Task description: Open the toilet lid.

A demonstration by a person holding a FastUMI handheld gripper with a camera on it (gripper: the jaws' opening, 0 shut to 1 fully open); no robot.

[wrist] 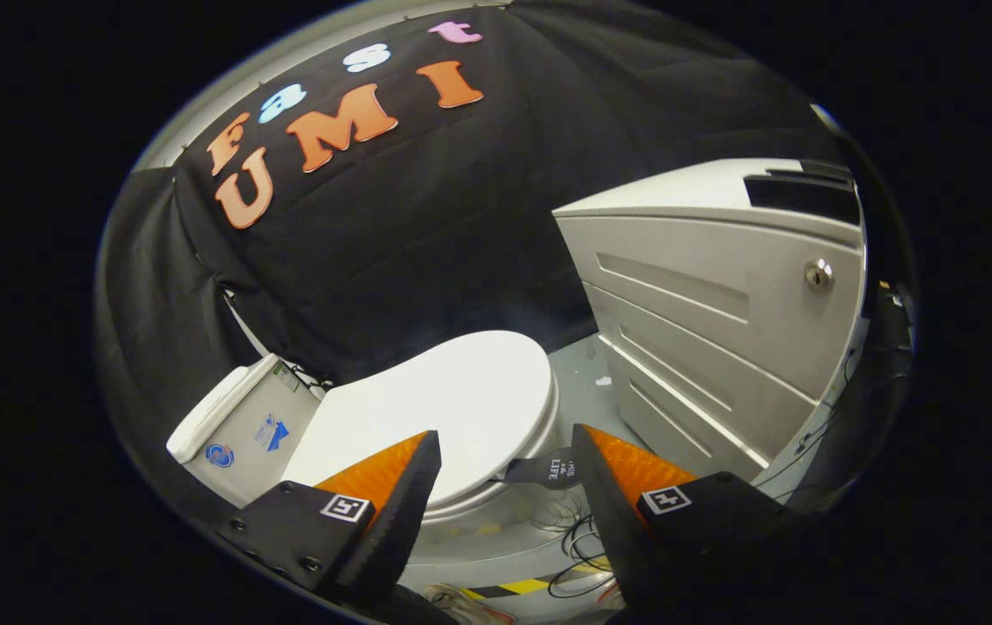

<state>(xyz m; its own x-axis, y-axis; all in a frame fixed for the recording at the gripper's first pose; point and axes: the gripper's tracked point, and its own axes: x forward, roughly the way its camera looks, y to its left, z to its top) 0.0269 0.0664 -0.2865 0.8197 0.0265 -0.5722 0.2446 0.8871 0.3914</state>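
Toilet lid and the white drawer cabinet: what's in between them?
In the gripper view, bare grey floor separates the shut toilet lid from the drawer cabinet. The hand-held gripper is open, a dark strap between its fingers.

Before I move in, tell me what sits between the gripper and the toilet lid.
Nothing visible blocks it. The gripper is open, fingers apart, and the closed toilet lid lies just ahead of them. A dark strap hangs off the lid's front edge between the fingers. The white cabinet stands off to one side.
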